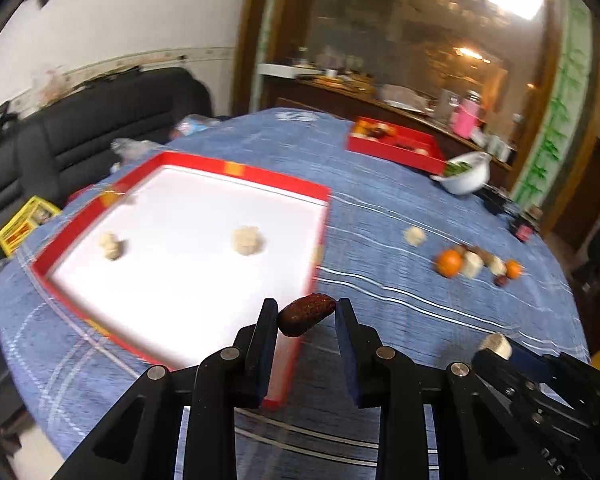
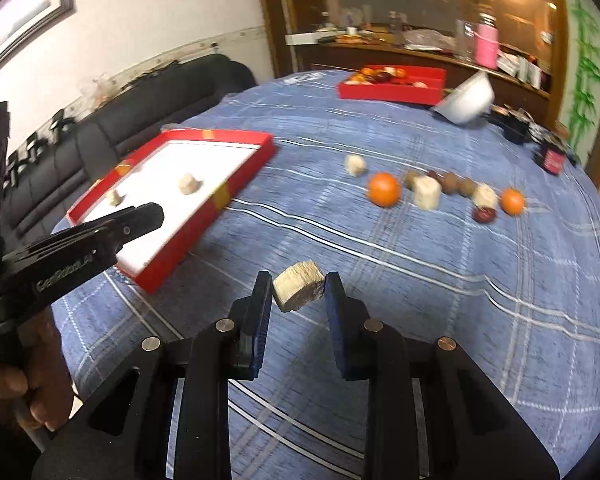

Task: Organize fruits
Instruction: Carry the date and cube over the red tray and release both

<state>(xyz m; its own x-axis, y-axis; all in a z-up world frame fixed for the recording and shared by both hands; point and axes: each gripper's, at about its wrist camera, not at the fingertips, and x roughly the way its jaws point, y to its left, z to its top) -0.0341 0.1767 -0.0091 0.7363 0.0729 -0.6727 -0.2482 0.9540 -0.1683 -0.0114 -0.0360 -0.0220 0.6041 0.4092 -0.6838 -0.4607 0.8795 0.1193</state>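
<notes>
My left gripper (image 1: 306, 314) is shut on a dark red-brown date (image 1: 306, 315), held above the near right corner of the red tray with a white floor (image 1: 180, 280). Two pale beige chunks (image 1: 247, 240) lie in that tray. My right gripper (image 2: 299, 292) is shut on a pale beige chunk (image 2: 299, 291) above the blue cloth, to the right of the tray (image 2: 172, 248). The left gripper's black body (image 2: 100, 236) reaches over the tray's near end in the right wrist view. On the cloth lie loose fruits: oranges (image 2: 384, 189), brown round fruits (image 2: 450, 182), beige chunks (image 2: 427, 192) and a dark red date (image 2: 484, 214).
A second red tray (image 2: 392, 90) holding mixed fruit sits at the table's far side beside a tilted white bowl (image 2: 466, 100). A black sofa (image 1: 80, 132) stands beyond the table on the left, a cluttered wooden sideboard (image 2: 420, 52) behind. A hand (image 2: 16, 392) grips the left tool's handle.
</notes>
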